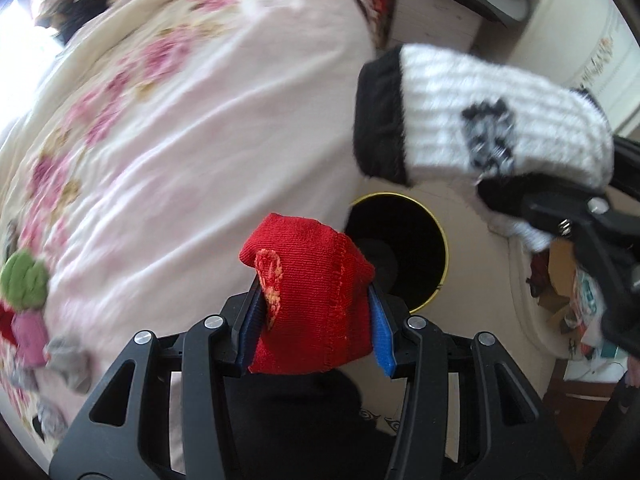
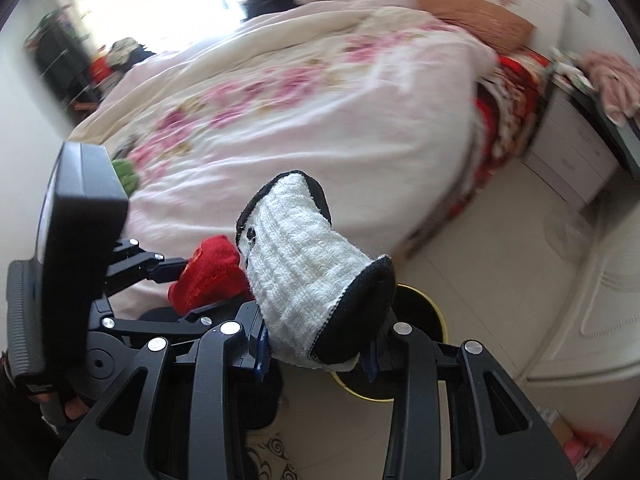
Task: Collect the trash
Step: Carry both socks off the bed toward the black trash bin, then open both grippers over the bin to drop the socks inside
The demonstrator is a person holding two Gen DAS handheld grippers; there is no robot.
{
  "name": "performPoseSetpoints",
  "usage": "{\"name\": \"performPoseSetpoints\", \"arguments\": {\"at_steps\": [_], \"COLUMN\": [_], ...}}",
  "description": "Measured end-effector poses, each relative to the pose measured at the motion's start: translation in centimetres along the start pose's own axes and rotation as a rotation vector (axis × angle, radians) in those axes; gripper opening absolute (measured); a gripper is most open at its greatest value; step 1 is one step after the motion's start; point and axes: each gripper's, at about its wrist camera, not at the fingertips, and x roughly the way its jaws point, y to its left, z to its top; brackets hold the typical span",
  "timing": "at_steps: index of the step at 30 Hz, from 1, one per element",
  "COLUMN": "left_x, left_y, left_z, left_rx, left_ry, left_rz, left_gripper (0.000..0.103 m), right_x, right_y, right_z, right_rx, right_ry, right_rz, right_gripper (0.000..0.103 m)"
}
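Two jaws clamped: left on red sock (image 1: 308,292), right on white sock (image 2: 316,280); floral bedspread (image 1: 180,120) behind, tiled floor (image 2: 500,248).

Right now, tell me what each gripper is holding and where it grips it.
The left gripper clamps a red sock across its bunched middle. The right gripper clamps a white sock with black trim near its black-edged end.

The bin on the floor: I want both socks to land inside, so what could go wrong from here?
The black bin has a narrow mouth tight against the bed; the white sock in the right gripper sticks out far and may catch the rim. The red sock in the left gripper looks short of the opening.
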Motion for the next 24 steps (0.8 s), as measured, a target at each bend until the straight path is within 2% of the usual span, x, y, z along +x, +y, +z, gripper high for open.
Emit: {"name": "performPoseSetpoints", "arguments": {"at_steps": [5, 11, 12, 14, 17, 20, 24], "left_x": [2.6, 4.9, 5.5, 6.6, 7.6, 8.5, 9.2], "left_y": [-2.7, -5.5, -5.9, -6.9, -7.7, -7.9, -6.6], "left_z": [1.7, 3.4, 3.7, 4.2, 4.5, 5.1, 5.1], "left_rx": [0.052, 0.099, 0.108, 0.142, 0.170, 0.187, 0.161], "left_ry": [0.029, 0.040, 0.048, 0.082, 0.091, 0.106, 0.123], "left_rz": [-0.050, -0.058, -0.068, -0.098, -0.107, -0.081, -0.047], "left_gripper": [0.045, 0.047, 0.050, 0.070, 0.087, 0.087, 0.087], "right_x": [0.3, 1.9, 2.2, 2.8, 3.9, 5.1, 6.4], "right_y": [-4.3, -7.5, -7.8, -8.8, -9.8, -10.7, -11.3], "right_z": [-1.1, -1.8, -1.9, -2.2, -2.4, -2.8, -3.3], "right_rx": [0.078, 0.130, 0.137, 0.154, 0.169, 0.190, 0.198], "right_ry": [0.014, 0.037, 0.042, 0.053, 0.071, 0.094, 0.121], "right_rz": [-0.043, -0.070, -0.073, -0.074, -0.084, -0.089, -0.096], "right_gripper": [0.032, 0.032, 0.032, 0.032, 0.032, 0.032, 0.032]}}
